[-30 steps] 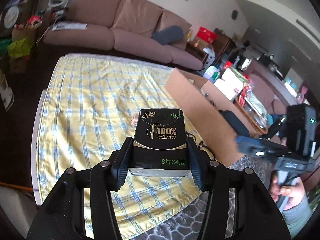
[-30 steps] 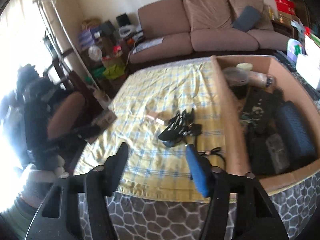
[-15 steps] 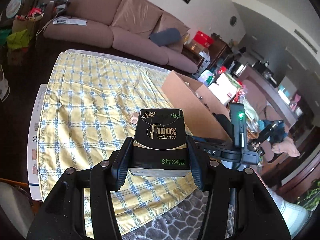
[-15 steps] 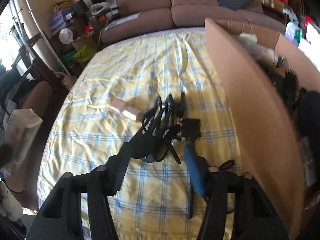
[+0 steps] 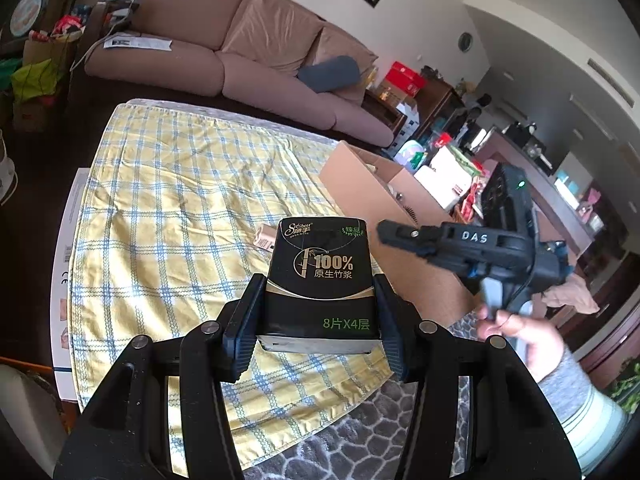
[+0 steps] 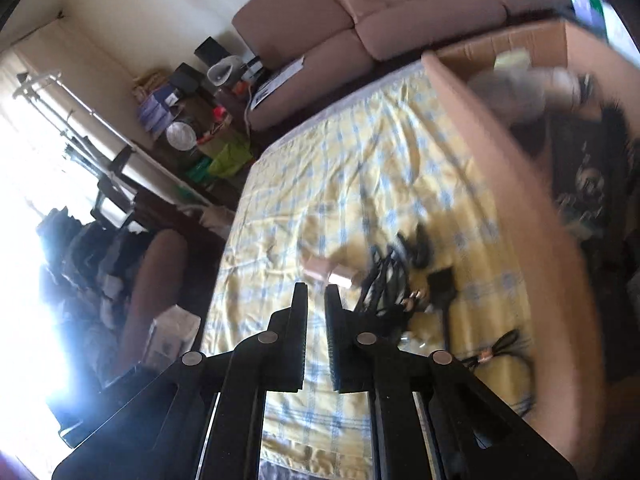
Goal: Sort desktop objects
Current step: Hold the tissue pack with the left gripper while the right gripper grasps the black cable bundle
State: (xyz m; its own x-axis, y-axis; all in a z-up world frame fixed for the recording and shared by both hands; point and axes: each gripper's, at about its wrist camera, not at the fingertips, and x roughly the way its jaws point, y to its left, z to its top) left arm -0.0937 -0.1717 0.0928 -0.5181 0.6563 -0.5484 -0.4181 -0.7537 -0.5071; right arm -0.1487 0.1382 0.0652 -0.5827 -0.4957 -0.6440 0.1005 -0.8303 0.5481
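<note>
My left gripper (image 5: 318, 304) is shut on a black tissue pack (image 5: 324, 276) with "100%" printed on it, held upright above the near edge of the yellow checked cloth (image 5: 180, 200). My right gripper (image 6: 316, 292) is shut, its jaws closed to a narrow slit with nothing between them. It hangs tilted over the cloth, just short of a small pink box (image 6: 328, 274) and a tangle of black cables (image 6: 392, 276). In the left wrist view the right gripper (image 5: 386, 232) reaches in from the right, held by a hand (image 5: 516, 328).
An open cardboard box (image 6: 500, 160) with several dark items inside stands on the right of the cloth. A black adapter (image 6: 444, 284) and a small coiled cable (image 6: 500, 350) lie by its wall. A pink sofa (image 5: 240, 60) stands beyond the table.
The right gripper's jaws went from wide apart to shut while it moved in over the cloth and rolled. The left gripper kept still with the tissue pack.
</note>
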